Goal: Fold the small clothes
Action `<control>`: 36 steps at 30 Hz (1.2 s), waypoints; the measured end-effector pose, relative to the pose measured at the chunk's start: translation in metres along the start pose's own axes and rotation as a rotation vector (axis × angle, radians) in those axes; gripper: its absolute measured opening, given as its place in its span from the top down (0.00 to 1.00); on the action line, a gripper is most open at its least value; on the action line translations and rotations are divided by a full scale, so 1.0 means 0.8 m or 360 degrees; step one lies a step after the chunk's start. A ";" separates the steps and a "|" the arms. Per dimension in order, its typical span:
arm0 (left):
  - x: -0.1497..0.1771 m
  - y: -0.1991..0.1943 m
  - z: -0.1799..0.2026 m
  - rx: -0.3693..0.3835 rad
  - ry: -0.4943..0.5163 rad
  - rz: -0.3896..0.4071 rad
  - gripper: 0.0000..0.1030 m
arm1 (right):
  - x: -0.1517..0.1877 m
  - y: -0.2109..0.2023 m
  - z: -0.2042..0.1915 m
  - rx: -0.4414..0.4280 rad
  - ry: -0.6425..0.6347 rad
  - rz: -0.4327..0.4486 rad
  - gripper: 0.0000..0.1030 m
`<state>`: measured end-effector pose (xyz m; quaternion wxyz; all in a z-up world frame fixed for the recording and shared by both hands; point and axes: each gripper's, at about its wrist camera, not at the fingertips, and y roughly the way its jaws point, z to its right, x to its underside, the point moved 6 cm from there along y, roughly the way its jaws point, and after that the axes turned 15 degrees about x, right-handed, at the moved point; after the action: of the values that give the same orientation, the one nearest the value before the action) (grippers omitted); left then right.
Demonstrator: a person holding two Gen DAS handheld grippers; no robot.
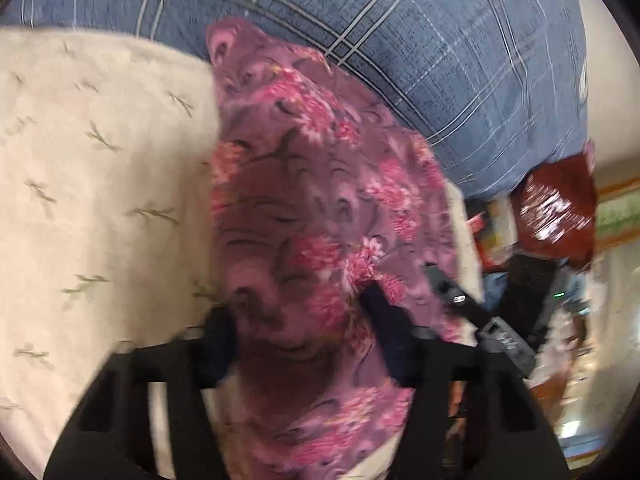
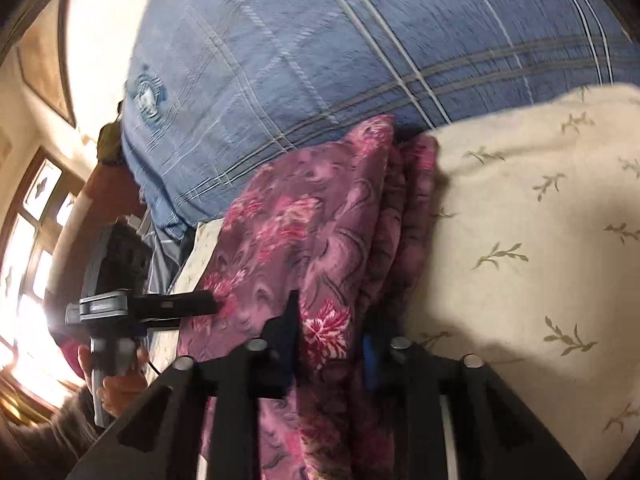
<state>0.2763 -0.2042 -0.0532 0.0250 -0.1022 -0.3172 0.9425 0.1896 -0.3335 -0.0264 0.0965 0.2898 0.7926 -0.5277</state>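
A purple cloth with pink flowers (image 1: 320,200) lies bunched on a cream sheet with small leaf prints (image 1: 92,168). My left gripper (image 1: 300,320) is shut on the cloth's near part; the fabric fills the space between its dark fingers. In the right wrist view the same cloth (image 2: 312,232) hangs in folds, and my right gripper (image 2: 332,344) is shut on it. The left gripper (image 2: 208,304) also shows there, its tip pressed into the cloth's left edge. The right gripper (image 1: 444,284) shows in the left wrist view at the cloth's right edge.
A blue checked quilt (image 1: 400,40) is heaped behind the cloth; it also shows in the right wrist view (image 2: 320,60). A red packet (image 1: 556,208) and clutter sit at the right. A bright window (image 2: 28,260) is at the left.
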 end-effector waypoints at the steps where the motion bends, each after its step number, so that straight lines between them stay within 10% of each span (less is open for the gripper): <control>1: 0.001 -0.005 0.001 -0.0009 0.0012 0.0023 0.65 | 0.001 0.000 -0.006 0.0020 -0.0010 0.0011 0.79; 17: 0.062 -0.142 0.062 -0.0053 0.0211 0.0167 0.84 | 0.047 -0.100 -0.111 0.0049 -0.0051 0.0176 0.80; 25: 0.068 -0.143 0.006 -0.0134 0.0067 0.0118 0.79 | 0.058 -0.064 -0.047 0.0536 0.0017 0.0025 0.65; 29: 0.051 -0.120 -0.018 -0.0073 -0.0022 0.0083 0.50 | 0.050 -0.061 -0.012 0.0298 0.0281 0.0046 0.55; 32: 0.036 -0.081 -0.018 0.0027 -0.0029 -0.0005 0.50 | 0.032 -0.056 0.017 0.0150 0.0510 0.0084 0.40; 36: 0.025 -0.037 -0.020 0.0011 -0.0002 -0.0101 0.50 | 0.005 -0.020 0.038 0.0006 0.0595 0.0007 0.49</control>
<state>0.2594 -0.1689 -0.0511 0.0551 -0.0914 -0.3171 0.9424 0.1728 -0.3635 -0.0289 -0.0517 0.3848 0.7950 -0.4660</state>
